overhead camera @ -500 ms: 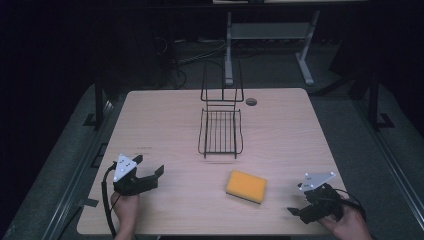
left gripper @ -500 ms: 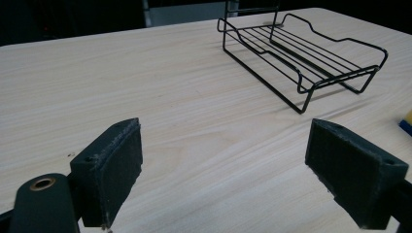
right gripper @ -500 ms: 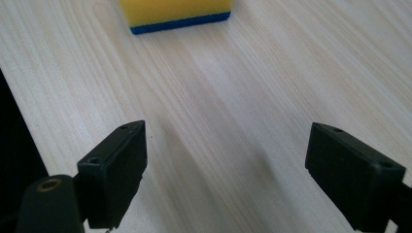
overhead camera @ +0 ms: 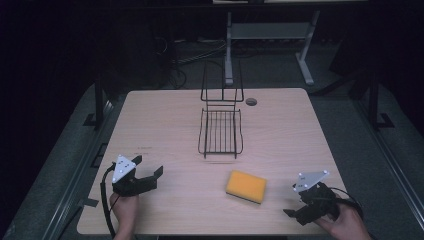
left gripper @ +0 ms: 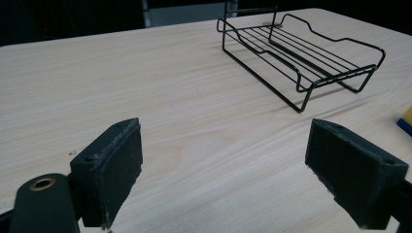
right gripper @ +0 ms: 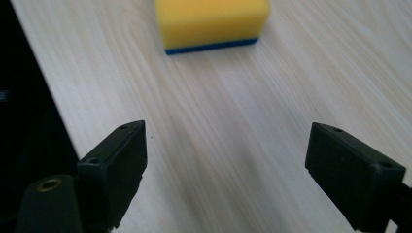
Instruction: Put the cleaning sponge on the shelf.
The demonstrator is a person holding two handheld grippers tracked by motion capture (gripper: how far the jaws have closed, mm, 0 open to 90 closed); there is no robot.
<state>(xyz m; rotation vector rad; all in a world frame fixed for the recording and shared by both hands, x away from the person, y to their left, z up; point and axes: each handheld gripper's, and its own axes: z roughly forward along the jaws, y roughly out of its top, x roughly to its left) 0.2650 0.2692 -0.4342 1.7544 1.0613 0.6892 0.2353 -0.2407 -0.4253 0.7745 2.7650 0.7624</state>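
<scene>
While sponge [overhead camera: 246,186] stays, right gripper [overhead camera: 291,215] nears.

Nothing readable is showing anywhere: no text, label, brand, number or sign is appearing on the sponge [overhead camera: 245,186], the wire rack [overhead camera: 220,131] or the table [overhead camera: 165,125] ahead of the tongs.

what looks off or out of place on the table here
Nothing stands out. The wire rack stands upright mid-table, the yellow sponge lies flat and whole, and both grippers, left and right, are open and apart from them.
</scene>
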